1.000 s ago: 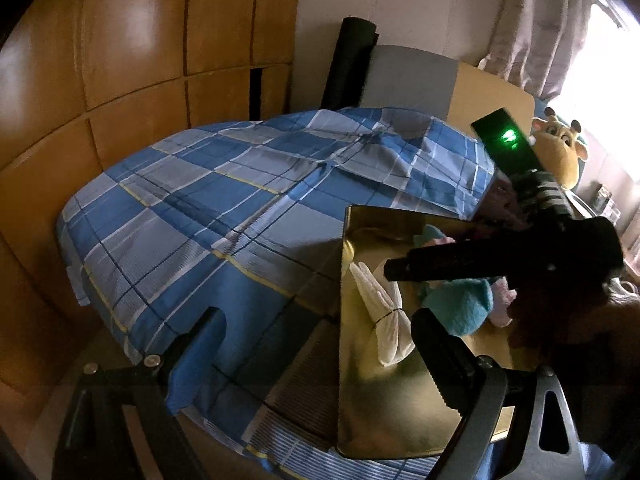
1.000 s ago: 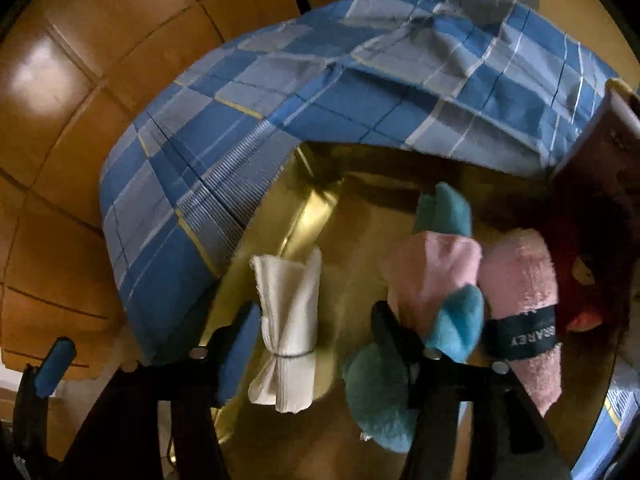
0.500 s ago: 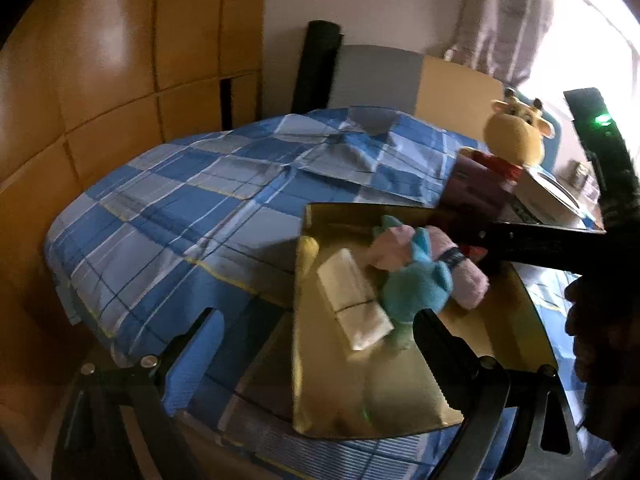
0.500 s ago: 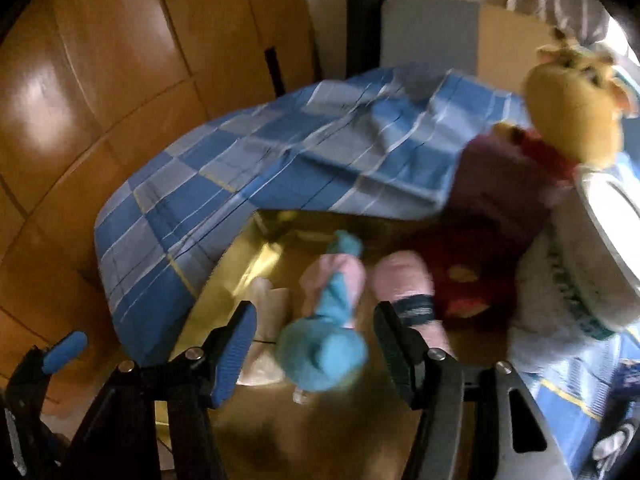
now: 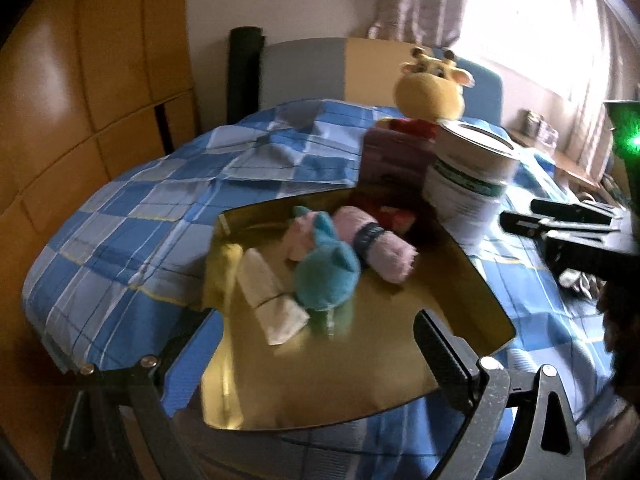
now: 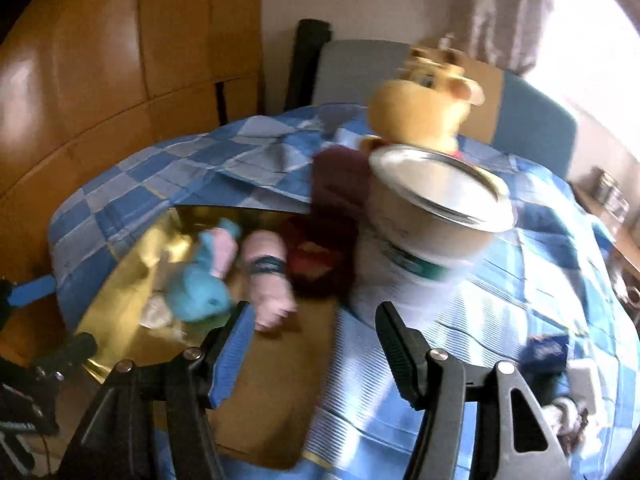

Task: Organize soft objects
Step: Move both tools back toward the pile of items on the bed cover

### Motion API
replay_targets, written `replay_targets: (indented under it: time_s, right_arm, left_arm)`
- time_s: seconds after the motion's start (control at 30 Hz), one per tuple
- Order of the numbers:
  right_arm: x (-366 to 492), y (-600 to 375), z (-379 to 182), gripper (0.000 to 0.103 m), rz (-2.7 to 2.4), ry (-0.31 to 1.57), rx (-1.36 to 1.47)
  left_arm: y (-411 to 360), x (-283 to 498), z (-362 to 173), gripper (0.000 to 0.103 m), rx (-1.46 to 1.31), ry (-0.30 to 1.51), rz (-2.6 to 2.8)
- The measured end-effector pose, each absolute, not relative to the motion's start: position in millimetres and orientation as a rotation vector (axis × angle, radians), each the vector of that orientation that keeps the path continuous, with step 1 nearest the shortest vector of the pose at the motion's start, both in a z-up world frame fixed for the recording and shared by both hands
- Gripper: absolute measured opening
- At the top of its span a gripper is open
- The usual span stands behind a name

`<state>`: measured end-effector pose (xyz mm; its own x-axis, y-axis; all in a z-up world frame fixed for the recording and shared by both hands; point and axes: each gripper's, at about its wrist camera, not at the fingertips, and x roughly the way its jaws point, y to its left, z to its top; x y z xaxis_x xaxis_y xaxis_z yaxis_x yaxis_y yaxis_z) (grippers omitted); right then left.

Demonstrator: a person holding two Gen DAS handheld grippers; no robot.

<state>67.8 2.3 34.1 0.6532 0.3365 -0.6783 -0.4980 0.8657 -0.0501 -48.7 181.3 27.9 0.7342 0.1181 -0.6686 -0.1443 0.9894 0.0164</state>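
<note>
Both tongs, the left gripper (image 5: 308, 356) and the right gripper (image 6: 316, 340), hang spread with nothing between their fingers. Beneath them a blue checked bedspread (image 5: 132, 228) covers the bed, beside wooden wardrobe panels (image 5: 92, 92) and a curtained window (image 5: 532, 20). On it lies a gold tray (image 5: 420, 340) bearing a teal plush (image 5: 324, 272), a pink rolled towel (image 5: 380, 244) and a white rolled cloth (image 5: 272, 300). A tin (image 5: 468, 184) and a giraffe toy (image 5: 432, 88) stand behind the tray.

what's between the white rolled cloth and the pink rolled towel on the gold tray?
The teal and pink plush toy lies between the white rolled cloth and the pink rolled towel, touching both; the left wrist view shows it clearest.
</note>
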Motion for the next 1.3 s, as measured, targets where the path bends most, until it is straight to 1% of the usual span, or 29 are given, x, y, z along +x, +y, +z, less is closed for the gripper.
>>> replay_targets:
  time_s: [0.1,0.2,0.27,0.4,0.47,0.57,0.67,0.83,0.93,1.03,1.3]
  right_arm:
    - [76.7,-44.0,34.7,0.067,0.389,0.718,-0.198]
    - [85.8,-90.1,32.6,0.068,0.29,0.728,-0.165]
    - [89.3,-119.8,30.7,0.069,0.217,0.731,-0.146]
    - [97.7,-192.5,24.9,0.077,0.048,0.74,-0.064]
    - [99.9,-235.0,18.1,0.079,-0.058,0.747,0.005]
    - [94.3,-290.1,2.0,0.079,-0.188,0.757,0.16]
    - [97.3,-330.1,-14.0,0.08,-0.294,0.837,0.326]
    - [98.0,-352.5,-19.8,0.08,-0.31,0.87,0.446]
    - [95.3,-356.4,-18.5,0.08,-0.312,0.857,0.476]
    - [86.6,-361.7,-16.4,0.08,-0.314,0.84,0.526]
    - [87.3,-374.4,-19.9,0.08,-0.306,0.839,0.626]
  left_arm:
    - [163.6,-42.4,27.5,0.099,-0.004,0.738,0.1]
    - [145.6,-35.6,27.3,0.1,0.016,0.748,0.043]
    - [132.8,-31.0,27.0,0.103,0.028,0.751,0.009]
    - [109.4,-19.0,21.7,0.103,0.048,0.79,-0.067]
    - [95.9,-15.2,18.9,0.103,0.059,0.8,-0.1]
    - [74.2,-12.1,15.9,0.103,0.075,0.803,-0.165]
    - [51.6,-9.8,13.5,0.103,0.081,0.797,-0.227]
    - [17.5,-5.7,7.0,0.103,0.049,0.809,-0.341]
    - [-2.7,-2.9,-0.6,0.103,0.057,0.85,-0.403]
    - [-19.6,0.4,-8.8,0.103,0.099,0.906,-0.426]
    - [-41.9,11.5,-17.5,0.103,0.246,0.91,-0.341]
